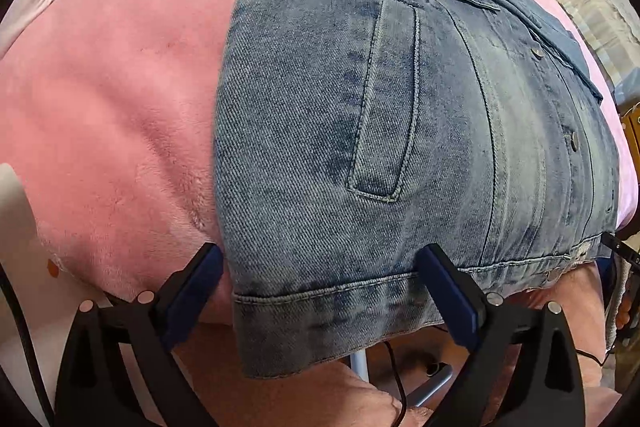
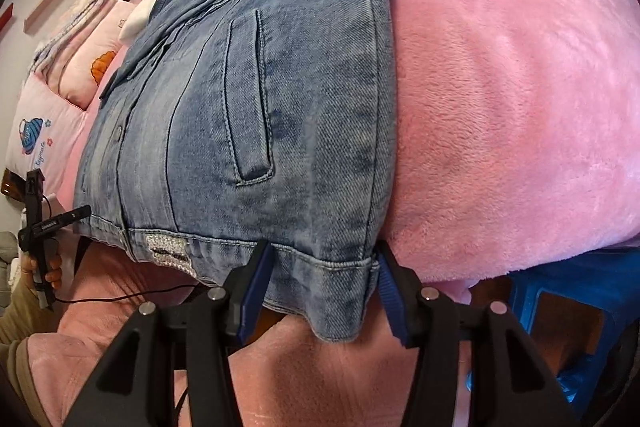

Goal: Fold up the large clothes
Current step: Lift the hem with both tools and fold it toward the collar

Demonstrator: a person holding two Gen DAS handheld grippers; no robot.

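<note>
A blue denim jacket (image 1: 360, 131) lies front up on the pink plush blanket (image 1: 120, 115), its hem hanging over the near edge of the bed. My left gripper (image 1: 320, 255) stands open wide over the hem's left corner; one finger is beside the jacket's edge, the other rests against the hem band. In the right wrist view the same jacket (image 2: 260, 115) shows its right hem corner between the fingers of my right gripper (image 2: 322, 253). Those jaws stand about half apart, and the denim between them stays flat and unpinched.
Pink pillows (image 2: 60, 99) are stacked at the far left of the bed. A blue plastic stool (image 2: 580, 307) stands under the bed's right edge. A person's pink-clad legs (image 2: 320, 371) are below the hem. A hand (image 2: 44, 269) grips the left tool's handle.
</note>
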